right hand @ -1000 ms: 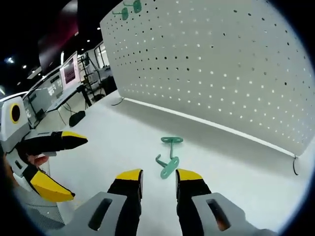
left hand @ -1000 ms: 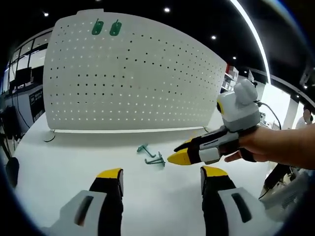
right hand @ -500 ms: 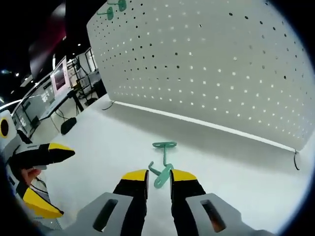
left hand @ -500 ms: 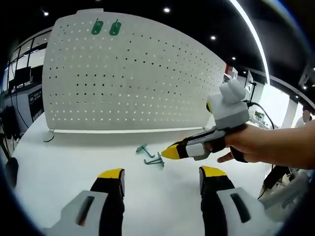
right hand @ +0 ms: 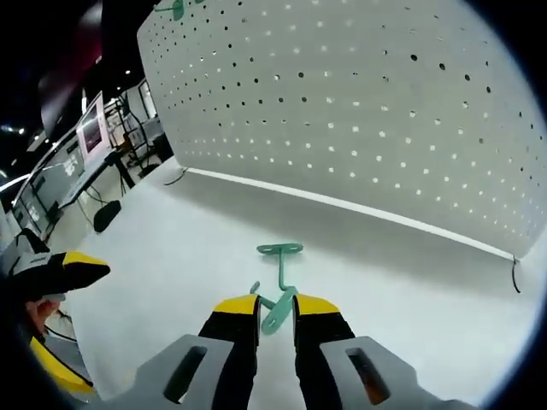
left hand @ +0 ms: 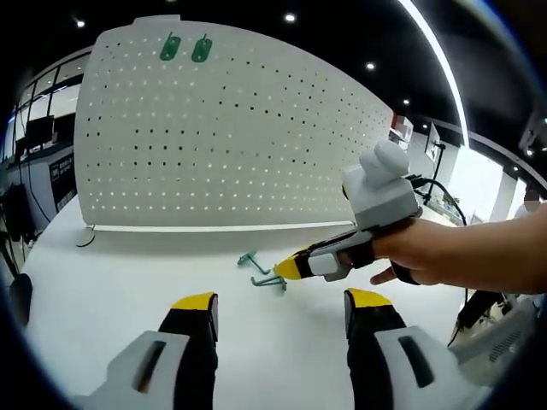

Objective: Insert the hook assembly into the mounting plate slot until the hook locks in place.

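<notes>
The white pegboard mounting plate (left hand: 231, 137) (right hand: 385, 111) stands upright at the back of the white table, with two green hooks (left hand: 186, 48) mounted near its top left. Two loose green hooks lie on the table. My right gripper (right hand: 276, 305) (left hand: 286, 270) is shut on the nearer hook (right hand: 272, 319) (left hand: 272, 280), which still rests on the table. The other loose hook (right hand: 280, 253) (left hand: 248, 259) lies just beyond it. My left gripper (left hand: 280, 303) hovers open above the table in front of the hooks, holding nothing, and appears at the left edge of the right gripper view (right hand: 64, 270).
The person's hand (left hand: 427, 256) holds the right gripper and reaches in from the right. A dark cable end (left hand: 84, 241) lies by the plate's left foot and another cable end (right hand: 514, 275) by its right foot. Office desks and monitors (right hand: 94, 145) stand beyond the table.
My right gripper has moved forward and lower to the nearer loose hook, and its jaws have narrowed around it. My left gripper has stayed put and open.
</notes>
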Tool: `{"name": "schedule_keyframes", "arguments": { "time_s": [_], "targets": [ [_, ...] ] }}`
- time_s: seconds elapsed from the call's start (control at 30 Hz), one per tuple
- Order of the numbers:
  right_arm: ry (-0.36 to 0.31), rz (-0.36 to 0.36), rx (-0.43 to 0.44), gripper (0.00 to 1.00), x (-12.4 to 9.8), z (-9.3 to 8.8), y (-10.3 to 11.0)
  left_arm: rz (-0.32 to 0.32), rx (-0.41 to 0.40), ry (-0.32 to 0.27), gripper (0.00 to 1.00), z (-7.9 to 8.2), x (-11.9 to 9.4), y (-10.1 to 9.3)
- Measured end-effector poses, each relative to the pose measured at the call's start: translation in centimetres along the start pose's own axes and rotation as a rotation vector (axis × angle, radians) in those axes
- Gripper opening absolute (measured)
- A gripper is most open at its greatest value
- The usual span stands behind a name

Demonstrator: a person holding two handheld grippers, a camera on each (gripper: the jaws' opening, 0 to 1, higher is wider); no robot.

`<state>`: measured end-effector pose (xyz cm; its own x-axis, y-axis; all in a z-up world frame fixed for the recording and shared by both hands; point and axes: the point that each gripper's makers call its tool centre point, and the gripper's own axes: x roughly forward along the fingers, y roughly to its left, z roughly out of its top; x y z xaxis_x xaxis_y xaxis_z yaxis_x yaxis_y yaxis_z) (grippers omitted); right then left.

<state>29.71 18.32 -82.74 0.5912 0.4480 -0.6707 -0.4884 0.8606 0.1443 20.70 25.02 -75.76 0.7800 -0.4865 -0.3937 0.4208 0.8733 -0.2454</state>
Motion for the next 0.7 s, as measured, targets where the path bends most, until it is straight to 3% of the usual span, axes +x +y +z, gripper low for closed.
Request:
{"name": "schedule_keyframes", "arguments": {
  "time_s": [0.7],
  "targets": [
    [0.044, -0.022, 0.043, 0.08, 0.72, -0.85, -0.83, -0.006, 0.003, 0.005, 0.6, -0.05, -0.02, -0.03]
  ]
}}
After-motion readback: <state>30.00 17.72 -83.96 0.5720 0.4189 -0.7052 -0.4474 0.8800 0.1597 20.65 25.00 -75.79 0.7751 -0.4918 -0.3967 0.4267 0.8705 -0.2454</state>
